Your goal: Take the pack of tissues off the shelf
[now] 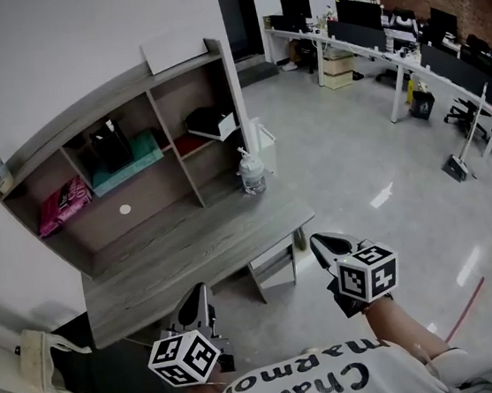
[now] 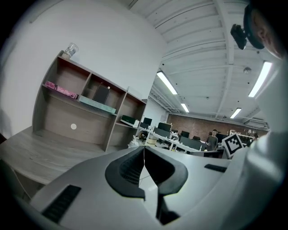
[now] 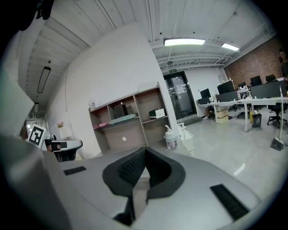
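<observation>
My left gripper and right gripper have their jaws pressed together, empty, at the desk's front edge. The pink pack of tissues lies in the shelf's left compartment, beside a teal box. A pump bottle stands on the desk's right end.

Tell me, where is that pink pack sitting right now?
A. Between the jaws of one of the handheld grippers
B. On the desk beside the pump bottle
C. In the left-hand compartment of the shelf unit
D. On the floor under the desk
C: the pink pack lies in the left-hand compartment of the shelf unit, to the left of the teal box.
</observation>
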The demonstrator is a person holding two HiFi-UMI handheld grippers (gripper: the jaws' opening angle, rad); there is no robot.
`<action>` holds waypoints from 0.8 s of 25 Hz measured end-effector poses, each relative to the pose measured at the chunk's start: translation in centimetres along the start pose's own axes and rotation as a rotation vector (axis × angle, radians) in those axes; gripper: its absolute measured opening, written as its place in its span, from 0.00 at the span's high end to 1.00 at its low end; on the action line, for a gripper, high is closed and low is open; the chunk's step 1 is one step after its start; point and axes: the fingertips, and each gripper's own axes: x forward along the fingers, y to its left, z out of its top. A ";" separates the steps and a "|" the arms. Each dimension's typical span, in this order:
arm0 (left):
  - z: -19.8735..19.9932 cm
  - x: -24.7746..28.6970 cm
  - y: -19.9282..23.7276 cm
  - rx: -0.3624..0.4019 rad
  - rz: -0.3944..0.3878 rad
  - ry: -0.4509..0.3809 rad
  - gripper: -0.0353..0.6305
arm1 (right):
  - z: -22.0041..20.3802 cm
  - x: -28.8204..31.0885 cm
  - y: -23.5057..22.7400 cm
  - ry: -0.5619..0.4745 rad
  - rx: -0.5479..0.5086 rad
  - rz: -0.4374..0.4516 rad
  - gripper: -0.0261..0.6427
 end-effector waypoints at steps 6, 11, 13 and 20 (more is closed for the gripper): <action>1.1 4.2 0.3 -0.012 0.051 -0.020 0.92 | 2.9 1.8 -3.7 -0.017 -0.016 -0.017 0.94; 1.8 6.5 2.0 -0.072 0.116 -0.056 0.92 | 3.9 3.7 -6.2 -0.035 -0.001 -0.019 0.94; 1.2 7.3 2.0 -0.088 0.118 -0.064 0.92 | 3.4 4.1 -7.4 -0.018 0.000 -0.026 0.94; -0.8 9.7 1.8 -0.098 0.113 -0.055 0.92 | 2.5 5.5 -10.0 0.018 0.018 -0.021 0.94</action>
